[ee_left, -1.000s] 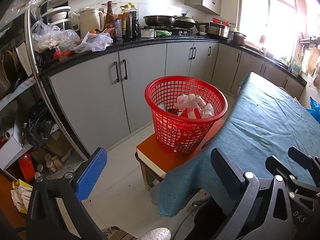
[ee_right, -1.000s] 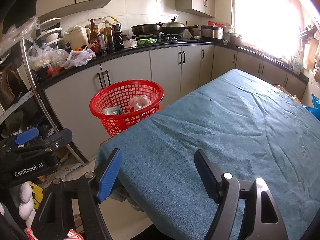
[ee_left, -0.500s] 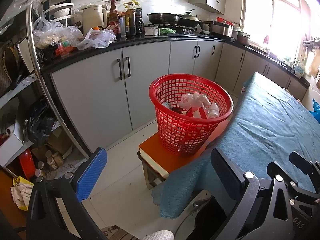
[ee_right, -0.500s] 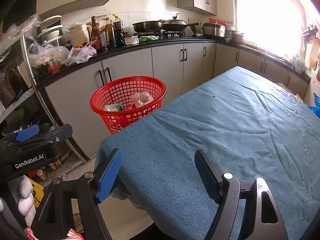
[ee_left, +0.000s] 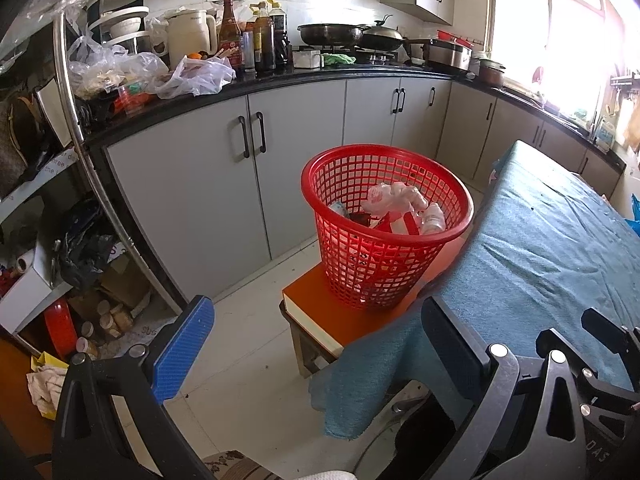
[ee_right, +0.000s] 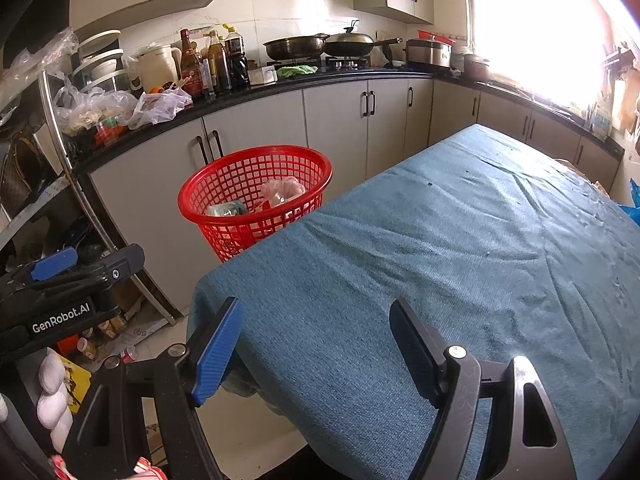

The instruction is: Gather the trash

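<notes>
- While both hands are hovering at the near end of the table (ee_right: 460,248), almost nothing is changing from a second ago: the views are tilting only a touch, and the basket is sitting a little lower in the pictures than it did.
- The left gripper (ee_left: 316,344) is hanging with its jaws wide apart and nothing between them, over the floor and the table's corner.
- The right gripper (ee_right: 316,348) is likewise standing well open and empty above the blue cloth (ee_right: 400,280) that is covering the table.
- The red basket (ee_left: 456,196) is standing upright on an orange stool (ee_left: 320,304), just beside the table's edge and in front of the grey cabinets (ee_left: 192,192).
- Inside it, crumpled pinkish plastic (ee_left: 394,196) and other wrappers are lying in a loose heap, filling it partway.
</notes>
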Available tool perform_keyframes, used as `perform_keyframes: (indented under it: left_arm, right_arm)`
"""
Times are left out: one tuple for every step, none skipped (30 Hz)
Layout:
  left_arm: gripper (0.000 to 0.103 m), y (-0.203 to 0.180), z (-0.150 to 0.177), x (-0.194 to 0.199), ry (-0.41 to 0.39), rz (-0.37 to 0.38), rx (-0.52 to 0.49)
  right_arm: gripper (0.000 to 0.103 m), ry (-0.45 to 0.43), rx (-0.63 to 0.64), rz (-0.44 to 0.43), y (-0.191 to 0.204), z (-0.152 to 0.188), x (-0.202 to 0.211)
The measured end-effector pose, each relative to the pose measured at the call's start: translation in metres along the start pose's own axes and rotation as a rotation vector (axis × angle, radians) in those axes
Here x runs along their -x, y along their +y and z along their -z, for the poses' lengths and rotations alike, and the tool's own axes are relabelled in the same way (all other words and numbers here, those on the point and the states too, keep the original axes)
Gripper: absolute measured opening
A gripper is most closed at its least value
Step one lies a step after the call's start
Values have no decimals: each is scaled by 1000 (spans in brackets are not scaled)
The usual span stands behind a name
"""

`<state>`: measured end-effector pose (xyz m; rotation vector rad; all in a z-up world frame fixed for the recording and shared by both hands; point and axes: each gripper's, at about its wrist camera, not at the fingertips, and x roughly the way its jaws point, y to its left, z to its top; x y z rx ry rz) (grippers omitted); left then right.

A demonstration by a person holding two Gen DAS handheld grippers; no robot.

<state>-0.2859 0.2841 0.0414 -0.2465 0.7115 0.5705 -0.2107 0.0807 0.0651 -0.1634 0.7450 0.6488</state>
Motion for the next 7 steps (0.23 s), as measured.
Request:
perform_keyframes:
  left_arm:
    - [103, -1, 0, 0, 1, -2, 1]
    - [103, -2, 0, -1, 2, -6, 1]
    - [103, -1, 0, -1, 2, -11, 2]
    - [103, -2, -1, -1, 2, -12, 2]
    - [103, -1, -1, -1, 4, -11, 4]
    - [103, -1, -1, -1, 5, -11, 6]
    - [103, -1, -1, -1, 6, -10, 6]
  right_arm:
    - [80, 2, -1, -1, 0, 0, 0]
    - [80, 3, -2, -2, 0, 0, -1]
    - [80, 3, -2, -3, 0, 1, -1]
    - [80, 3, -3, -3, 0, 1, 0]
    - [80, 3, -3, -3, 0, 1, 0]
    - [80, 3, -3, -3, 0, 1, -1]
    - [80, 2, -4, -3, 0, 1, -1]
